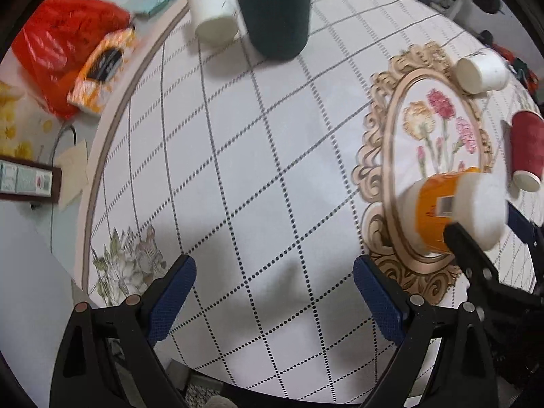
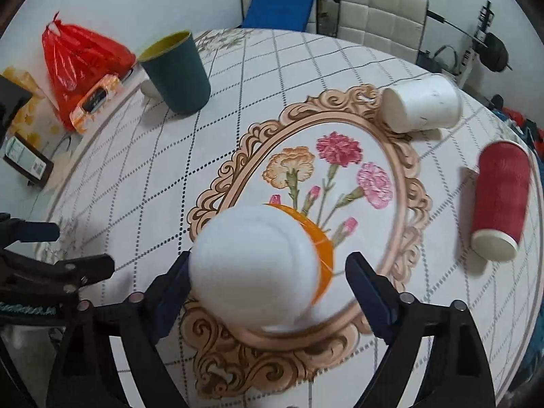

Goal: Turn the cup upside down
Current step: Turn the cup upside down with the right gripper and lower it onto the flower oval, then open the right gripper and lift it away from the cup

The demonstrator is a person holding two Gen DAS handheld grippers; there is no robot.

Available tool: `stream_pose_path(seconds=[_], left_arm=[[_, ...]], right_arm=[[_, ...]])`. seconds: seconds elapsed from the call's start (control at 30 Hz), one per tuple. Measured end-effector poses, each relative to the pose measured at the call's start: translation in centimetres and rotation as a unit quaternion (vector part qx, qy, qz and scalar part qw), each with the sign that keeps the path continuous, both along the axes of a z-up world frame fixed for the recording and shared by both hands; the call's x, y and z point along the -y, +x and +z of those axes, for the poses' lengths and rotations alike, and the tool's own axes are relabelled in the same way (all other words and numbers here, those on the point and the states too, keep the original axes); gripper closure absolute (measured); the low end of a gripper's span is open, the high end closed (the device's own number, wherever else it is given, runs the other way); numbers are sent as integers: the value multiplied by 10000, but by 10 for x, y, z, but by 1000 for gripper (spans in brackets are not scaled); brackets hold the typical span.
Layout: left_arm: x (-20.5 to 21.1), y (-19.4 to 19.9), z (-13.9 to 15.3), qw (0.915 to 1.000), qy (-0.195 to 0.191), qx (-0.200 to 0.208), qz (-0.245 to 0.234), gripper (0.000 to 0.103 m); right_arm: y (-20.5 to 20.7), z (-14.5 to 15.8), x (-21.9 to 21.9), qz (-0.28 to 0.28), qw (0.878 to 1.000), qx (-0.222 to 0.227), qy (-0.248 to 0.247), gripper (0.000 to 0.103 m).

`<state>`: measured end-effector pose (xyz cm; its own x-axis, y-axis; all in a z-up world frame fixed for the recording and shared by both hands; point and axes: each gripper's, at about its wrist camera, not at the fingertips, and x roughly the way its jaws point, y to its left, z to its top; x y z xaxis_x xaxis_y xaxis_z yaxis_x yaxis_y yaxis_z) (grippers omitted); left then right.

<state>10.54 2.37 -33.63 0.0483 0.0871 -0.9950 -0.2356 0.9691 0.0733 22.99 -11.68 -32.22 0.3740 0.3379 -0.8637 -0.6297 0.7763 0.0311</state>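
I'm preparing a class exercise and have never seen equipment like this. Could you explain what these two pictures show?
There is no robot here. A person holds a two-finger gripping tool in each hand, and each tool carries a camera looking along its fingers. One picture comes from the left gripper, which is open over bare tablecloth. The other comes from the right gripper. Its open fingers flank a blurred orange-and-white cup without clamping it. On the round table stand an upright dark green cup and a white cup beside it. Another white cup and a red cup lie on their sides.
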Motion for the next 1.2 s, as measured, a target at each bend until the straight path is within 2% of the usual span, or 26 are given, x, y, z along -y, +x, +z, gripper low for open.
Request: stream_pose_path(seconds=[0.07, 0.17, 0.33, 0.5, 0.67, 0.83, 1.2], left_arm=[[2, 0, 11, 9998, 15, 132, -164, 5], [6, -6, 31, 9983, -35, 332, -486, 5], [10, -24, 62, 9922, -49, 715, -1020, 5], [9, -43, 98, 9837, 35, 1102, -1419, 5], [8, -60, 133, 9780, 34, 1386, -1559, 5], [8, -81, 169, 9733, 58, 1658, -1587, 5], [10, -132, 266, 9650, -73, 2175, -1461, 5]], right_arm=[[-8, 10, 9, -256, 9996, -70, -27, 7], [-25, 28, 27, -812, 9966, -74, -72, 6], [-61, 59, 54, -1939, 9801, 37, -415, 6], [-99, 89, 70, -2556, 9657, 124, -434, 6], [-134, 120, 76, -2709, 9618, 233, -314, 6], [-165, 159, 78, -2667, 9629, 380, -176, 6], [-248, 266, 97, -2597, 9611, 941, -16, 6]])
